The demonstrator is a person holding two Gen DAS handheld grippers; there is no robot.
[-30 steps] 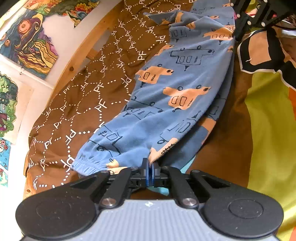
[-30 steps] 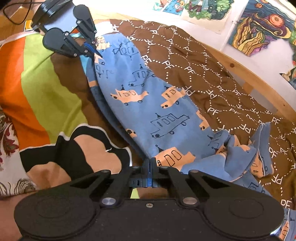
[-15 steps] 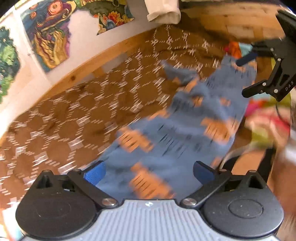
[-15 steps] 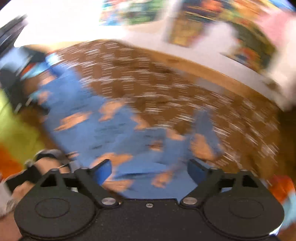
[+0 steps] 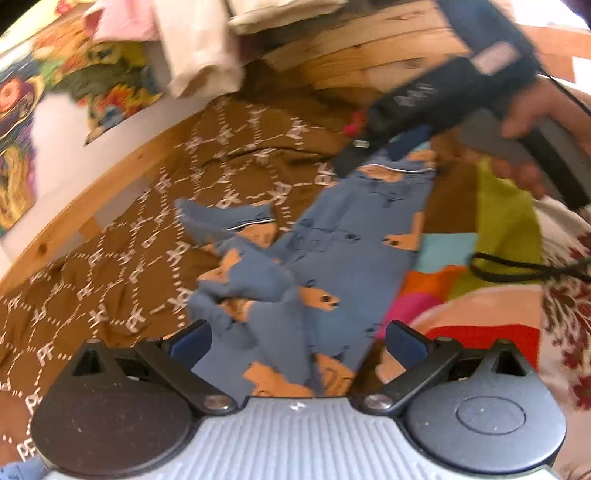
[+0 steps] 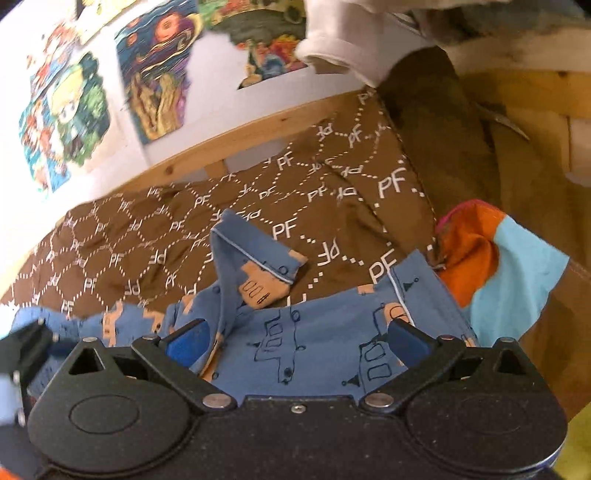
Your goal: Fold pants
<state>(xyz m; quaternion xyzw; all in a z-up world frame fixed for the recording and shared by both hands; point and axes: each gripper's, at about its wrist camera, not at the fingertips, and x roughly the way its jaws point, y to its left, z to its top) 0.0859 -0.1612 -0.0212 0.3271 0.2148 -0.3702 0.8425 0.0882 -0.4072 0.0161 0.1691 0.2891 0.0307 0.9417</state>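
Left gripper [image 5: 297, 338]: fingers [image 5: 190, 338] spread wide, nothing between them, poised above the near end of the pants [image 5: 332, 266]. Right gripper [image 6: 297, 338]: fingers [image 6: 406, 338] likewise spread wide and empty, hovering over the cloth. Pants — blue, printed with outlined vehicles and tan blocks — lie on the bed, stretched lengthwise across the brown bedspread [image 5: 147, 229] and partly onto a patchwork blanket [image 5: 506, 218] of green, orange, pink and light blue. In the left wrist view one long run of fabric lies fairly flat, reaching away toward the right gripper's dark body [image 5: 443, 92]; beside it, toward the brown side, a bunched and crumpled portion with a piped edge turned up. In the right wrist view the same piped flap stands creased just beyond the fingers, and the left gripper shows blurred at the lower left edge. Brown bedspread: white dotted hexagon pattern with "PF" lettering, rumpled. Beyond it, a wooden bed rail [image 6: 258, 125]. Behind that, a white wall carrying colourful posters [image 6: 159, 77]. Pale garments [image 6: 343, 33] hang at the top of the view.
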